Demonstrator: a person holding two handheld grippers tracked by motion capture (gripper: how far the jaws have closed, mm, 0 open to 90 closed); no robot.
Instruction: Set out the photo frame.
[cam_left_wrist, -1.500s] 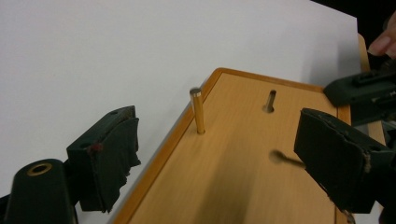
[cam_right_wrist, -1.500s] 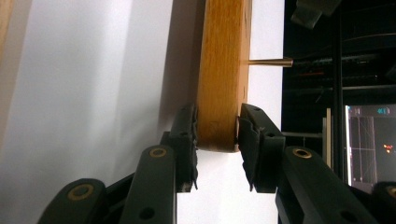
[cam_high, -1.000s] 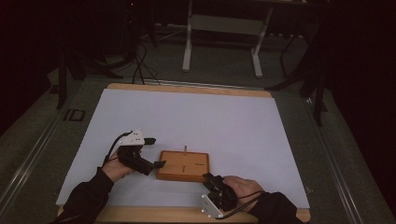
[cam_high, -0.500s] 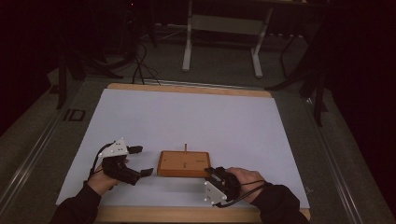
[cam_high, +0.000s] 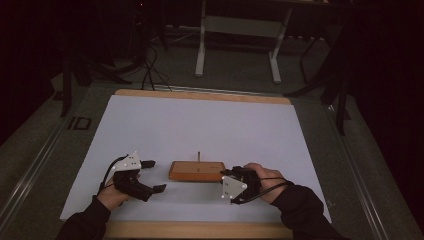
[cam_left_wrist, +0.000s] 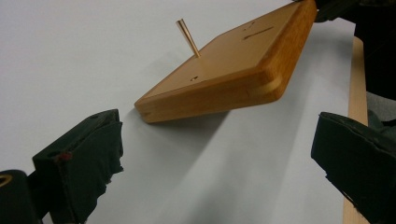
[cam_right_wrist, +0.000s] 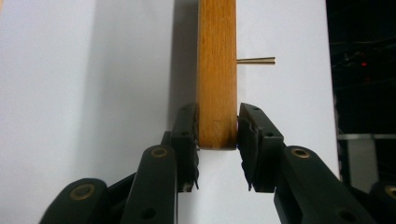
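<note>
— What are the jaws doing?

— The right gripper (cam_right_wrist: 218, 140) is clamping the near end of the wooden block (cam_right_wrist: 215, 70), one pad pressing on each broad face. The left gripper (cam_left_wrist: 219, 154) is standing wide open with nothing between its pads, and it is pointing at the block's other end from just beside it.

— Where is the block sitting?

— It is lying near the front middle of the white surface (cam_high: 200, 125), between the two hands. In the left gripper view its held end is looking raised, with a shadow underneath. A thin brass pin (cam_left_wrist: 188, 38) is sticking out of its top face.

— How much room is there around it?

— Plenty of bare sheet is lying behind and to both sides; the wooden front edge (cam_high: 200, 229) is running close behind the hands.

— Anything hard to make out?

— The right hand (cam_high: 265, 181) is covering that gripper's jaws from above, and the floor beyond is too dark to read.
</note>
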